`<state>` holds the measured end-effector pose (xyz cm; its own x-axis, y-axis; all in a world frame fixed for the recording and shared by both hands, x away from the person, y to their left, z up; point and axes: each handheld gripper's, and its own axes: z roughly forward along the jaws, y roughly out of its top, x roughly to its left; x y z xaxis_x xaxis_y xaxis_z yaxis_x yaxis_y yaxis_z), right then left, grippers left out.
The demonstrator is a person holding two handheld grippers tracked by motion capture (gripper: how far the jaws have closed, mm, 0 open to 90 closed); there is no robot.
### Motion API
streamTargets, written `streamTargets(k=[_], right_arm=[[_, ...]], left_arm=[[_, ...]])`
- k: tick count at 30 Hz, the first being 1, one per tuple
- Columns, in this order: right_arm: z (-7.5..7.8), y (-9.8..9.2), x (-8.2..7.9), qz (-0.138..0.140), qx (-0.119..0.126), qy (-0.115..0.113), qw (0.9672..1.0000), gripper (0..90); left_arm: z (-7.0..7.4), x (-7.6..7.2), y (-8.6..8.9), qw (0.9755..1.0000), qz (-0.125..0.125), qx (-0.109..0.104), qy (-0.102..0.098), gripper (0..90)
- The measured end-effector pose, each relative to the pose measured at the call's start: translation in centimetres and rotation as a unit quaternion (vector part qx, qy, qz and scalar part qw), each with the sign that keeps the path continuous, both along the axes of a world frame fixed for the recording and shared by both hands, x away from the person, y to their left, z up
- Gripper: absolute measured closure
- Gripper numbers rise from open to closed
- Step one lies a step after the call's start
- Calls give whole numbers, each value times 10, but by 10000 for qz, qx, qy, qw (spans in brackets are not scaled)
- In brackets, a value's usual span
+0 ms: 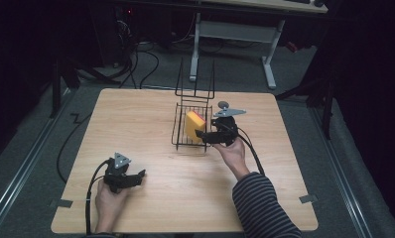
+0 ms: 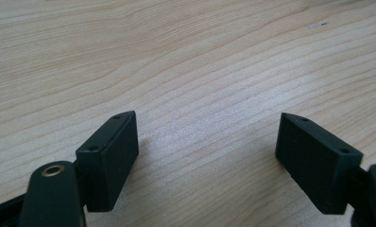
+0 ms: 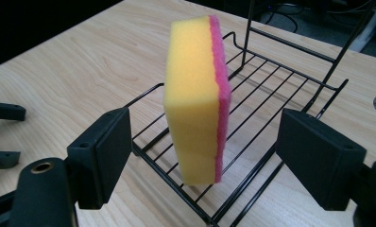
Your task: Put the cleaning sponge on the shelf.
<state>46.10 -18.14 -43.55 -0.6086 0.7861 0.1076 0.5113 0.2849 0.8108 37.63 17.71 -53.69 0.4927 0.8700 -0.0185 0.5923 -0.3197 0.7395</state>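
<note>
Right gripper view: the right hand-held gripper, jaws spread, frames the sponge standing on edge in the wire rack. Next (likely) closing squarely on it. The left hand-held gripper rests spread on the tabletop.

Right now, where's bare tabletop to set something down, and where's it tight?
Free: the far-left stretch of the table, left of the wire rack; the near-centre strip between the left gripper and the striped sleeve; the right edge past the right gripper. Crowded: the centre, where the open right gripper flanks the sponge standing on edge in the rack.
</note>
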Motion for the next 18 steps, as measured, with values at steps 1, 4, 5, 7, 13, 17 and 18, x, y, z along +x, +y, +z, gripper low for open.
streamTargets(k=[1, 4, 5, 7, 13, 17, 18], right_arm=[[0, -2, -1, -14, 2, -9, 10000, 195], [2, -7, -5, -14, -40, -78, 10000, 195], [5, -11, -7, -19, -9, -107, 9999, 196], [7, -12, -8, -28, 26, -118, 9999, 198], [11, -26, -11, -106, 58, -155, 9998, 209], [12, -38, -15, -223, 304, -206, 9991, 229], [13, -40, -16, -259, 317, -204, 9990, 232]], left_arm=[[0, 0, 0, 10000, -5, 2, 8, 225], [0, 0, 0, 10000, 0, 0, 0, 225], [0, 0, 0, 10000, -2, 2, 1, 225], [0, 0, 0, 10000, -4, 0, 8, 225], [0, 0, 0, 10000, -5, 0, 9, 225], [0, 0, 0, 10000, -4, 0, 7, 225], [0, 0, 0, 10000, -5, 0, 8, 225]])
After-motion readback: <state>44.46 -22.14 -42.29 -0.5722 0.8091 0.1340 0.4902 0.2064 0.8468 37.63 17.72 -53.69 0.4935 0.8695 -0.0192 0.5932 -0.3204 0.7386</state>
